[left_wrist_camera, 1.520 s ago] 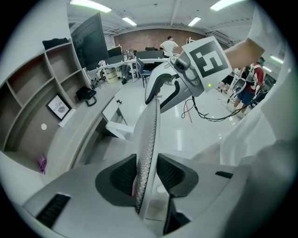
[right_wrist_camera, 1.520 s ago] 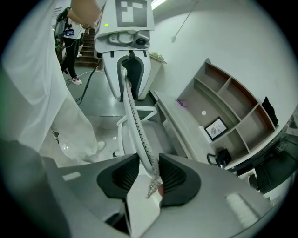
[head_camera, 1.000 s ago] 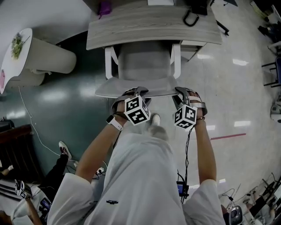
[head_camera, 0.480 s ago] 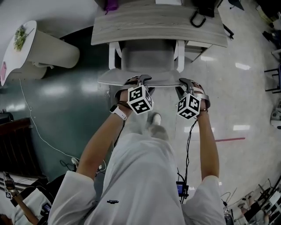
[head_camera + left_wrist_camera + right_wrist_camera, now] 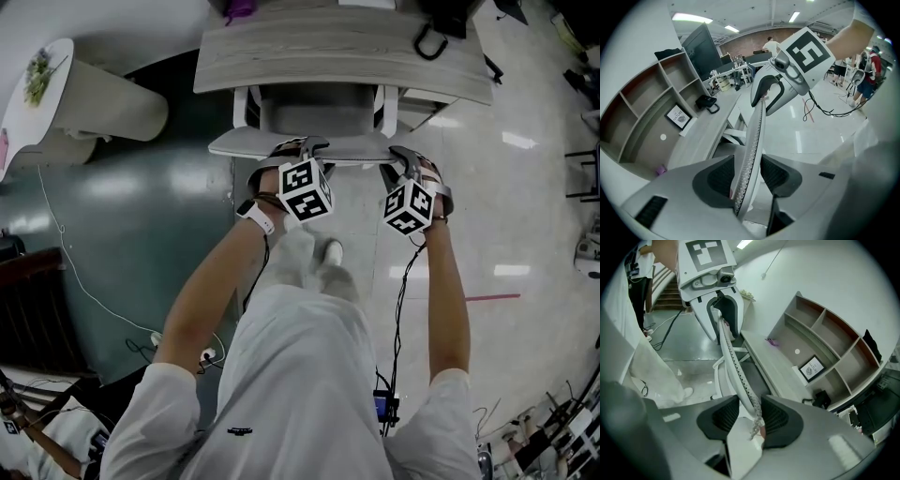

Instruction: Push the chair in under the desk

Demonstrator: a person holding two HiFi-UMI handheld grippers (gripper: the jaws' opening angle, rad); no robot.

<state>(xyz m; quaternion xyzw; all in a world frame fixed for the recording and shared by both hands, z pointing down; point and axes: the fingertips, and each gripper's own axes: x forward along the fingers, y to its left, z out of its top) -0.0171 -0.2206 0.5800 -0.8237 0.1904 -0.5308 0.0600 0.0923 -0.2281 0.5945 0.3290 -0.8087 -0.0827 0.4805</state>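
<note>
Pale grey mesh-backed chair [image 5: 319, 111] with white arm frames sits with its seat tucked beneath the near edge of the grey wood-grain worktop [image 5: 337, 56]; only the curved top rail of its backrest stands clear of that edge, on the person's side.

Both tools meet that top rail. The left tool [image 5: 302, 148] straddles it towards the rail's left end. Its jaws are wide and closing, with the perforated edge of the backrest running up between the dark ribbed pads, which sit close beside the edge rather than clamped on it. The right tool [image 5: 401, 155] holds the rail's right end, its pads pressed against the mesh edge on either side.

A black loop-shaped handle [image 5: 433, 42] lies on the worktop's right part, and a small purple item [image 5: 234, 9] sits at its far left corner. Behind the worktop stands an open shelf unit [image 5: 825, 333] with a framed print [image 5: 812, 367] in one bay. A white shoe [image 5: 330, 251] rests on the floor [image 5: 506, 187] just behind the chair.
</note>
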